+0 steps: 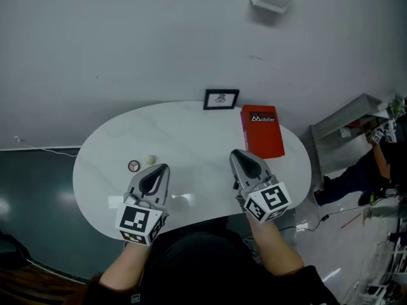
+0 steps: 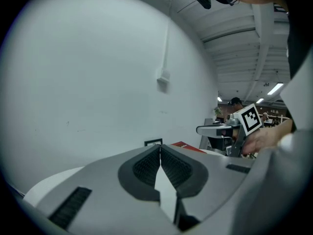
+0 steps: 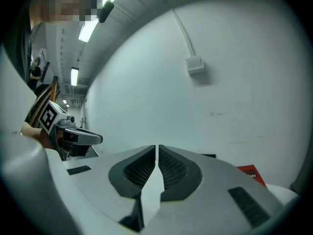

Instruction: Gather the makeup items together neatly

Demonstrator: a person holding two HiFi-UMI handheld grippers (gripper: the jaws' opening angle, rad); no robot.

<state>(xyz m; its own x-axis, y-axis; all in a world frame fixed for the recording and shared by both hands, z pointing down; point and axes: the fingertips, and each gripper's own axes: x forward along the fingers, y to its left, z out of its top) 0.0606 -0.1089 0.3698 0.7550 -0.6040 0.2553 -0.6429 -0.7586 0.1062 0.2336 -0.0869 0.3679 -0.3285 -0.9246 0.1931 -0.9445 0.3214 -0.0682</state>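
Hovering low in frame: left gripper pressed together, empty; right gripper all but together, nothing between.
Makeup items: round compact and pale ball — near each other, left of centre, just beside the left tips.
Step in hand, judged: spread the left tongs, come in low, pinch squarely, avoid rolling the ball.
Edges: table rim near at lower left.
Open room: bare middle — red box and framed picture toward the top.
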